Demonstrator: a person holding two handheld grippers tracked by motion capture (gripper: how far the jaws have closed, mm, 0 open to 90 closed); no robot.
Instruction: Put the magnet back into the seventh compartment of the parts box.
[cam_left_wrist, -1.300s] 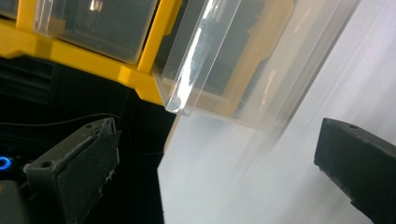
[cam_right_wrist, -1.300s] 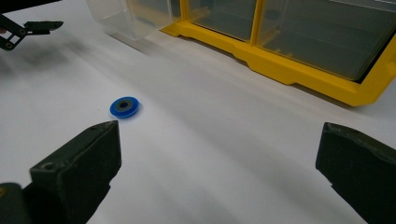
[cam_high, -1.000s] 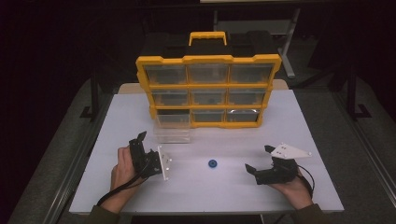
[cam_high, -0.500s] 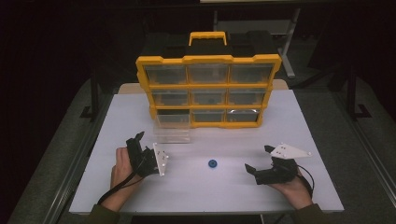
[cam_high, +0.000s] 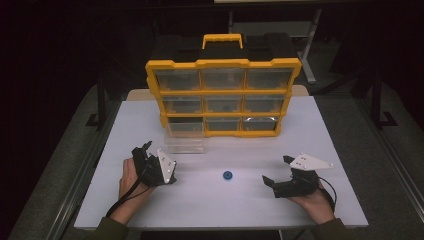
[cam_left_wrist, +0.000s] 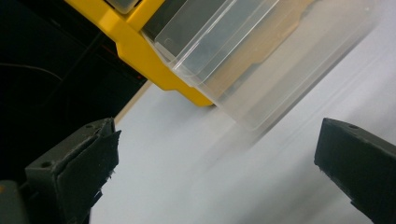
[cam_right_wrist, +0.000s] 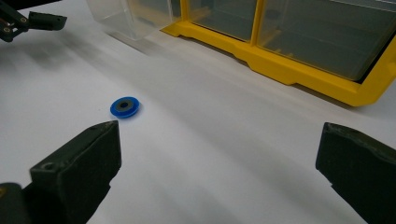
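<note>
The white surface (cam_high: 310, 130) carries a yellow organizer case (cam_high: 222, 95) with clear drawers at its far side. The bottom-left clear drawer (cam_high: 186, 136) is pulled out onto the surface. The left gripper (cam_high: 146, 161), jaws spread and holding nothing, sits just in front of that drawer. The right gripper (cam_high: 280, 172), likewise spread and holding nothing, rests at the near right. A small blue disc (cam_high: 228, 175) lies between the two grippers.

Table (cam_high: 260, 200) brightly lit, surroundings dark; clear drawer (cam_left_wrist: 261, 70) motion-blurred in left gripper view.
</note>
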